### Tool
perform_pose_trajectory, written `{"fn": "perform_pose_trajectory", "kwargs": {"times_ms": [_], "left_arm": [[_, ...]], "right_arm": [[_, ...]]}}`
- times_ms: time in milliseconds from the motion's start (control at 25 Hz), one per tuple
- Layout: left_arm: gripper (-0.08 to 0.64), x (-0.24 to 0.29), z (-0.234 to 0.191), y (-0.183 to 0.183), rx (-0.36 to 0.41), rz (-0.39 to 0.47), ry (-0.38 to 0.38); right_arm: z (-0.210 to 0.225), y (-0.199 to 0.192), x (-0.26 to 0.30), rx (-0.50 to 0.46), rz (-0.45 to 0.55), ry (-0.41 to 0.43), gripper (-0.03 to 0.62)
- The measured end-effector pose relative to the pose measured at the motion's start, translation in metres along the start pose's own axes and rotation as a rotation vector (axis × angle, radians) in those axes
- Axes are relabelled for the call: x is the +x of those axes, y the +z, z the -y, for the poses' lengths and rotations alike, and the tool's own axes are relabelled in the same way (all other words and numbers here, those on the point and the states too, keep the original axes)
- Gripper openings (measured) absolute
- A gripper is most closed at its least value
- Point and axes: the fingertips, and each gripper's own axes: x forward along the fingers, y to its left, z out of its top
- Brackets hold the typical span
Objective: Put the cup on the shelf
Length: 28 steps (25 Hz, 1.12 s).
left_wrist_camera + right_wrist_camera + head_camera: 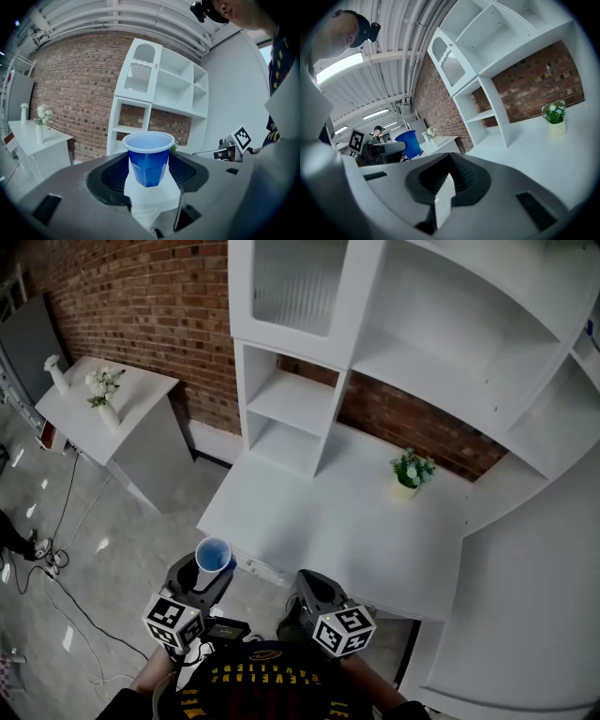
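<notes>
Head view: left gripper [207,582] carries the blue cup [214,556] upright, just short of the near edge of the white desk [309,531]. The shelf unit [286,399] stands at the desk's far side. Right gripper [315,592] is alongside, over the same edge.
Left gripper view: jaws clamped on the cup's lower body (mouth up).
Right gripper view: jaws pressed together, nothing between. Potted plant [554,119] on the desk at right.
</notes>
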Motion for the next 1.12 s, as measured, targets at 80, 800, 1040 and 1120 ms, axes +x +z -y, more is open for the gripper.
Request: {"fn": "perform_pose_trajectory", "kwargs": {"times_ms": [80, 800, 1040, 1120], "left_arm": [[0.269, 0.016, -0.001, 0.01, 0.004, 0.01, 0.01], [0.268, 0.136, -0.004, 0.055, 0.02, 0.017, 0.088], [0.268, 0.151, -0.012, 0.059, 0.026, 0.019, 0.091], [0.268, 0.157, -0.017, 0.058, 0.024, 0.012, 0.081]], "right_arm": [[0.013, 0.01, 0.011, 0.0, -0.007, 0.015, 0.003], [0.123, 0.07, 0.067, 0.0, -0.038, 0.098, 0.003], [0.139, 0.077, 0.071, -0.002, -0.032, 0.086, 0.003], [0.143, 0.079, 0.073, 0.0, -0.031, 0.07, 0.003]]}}
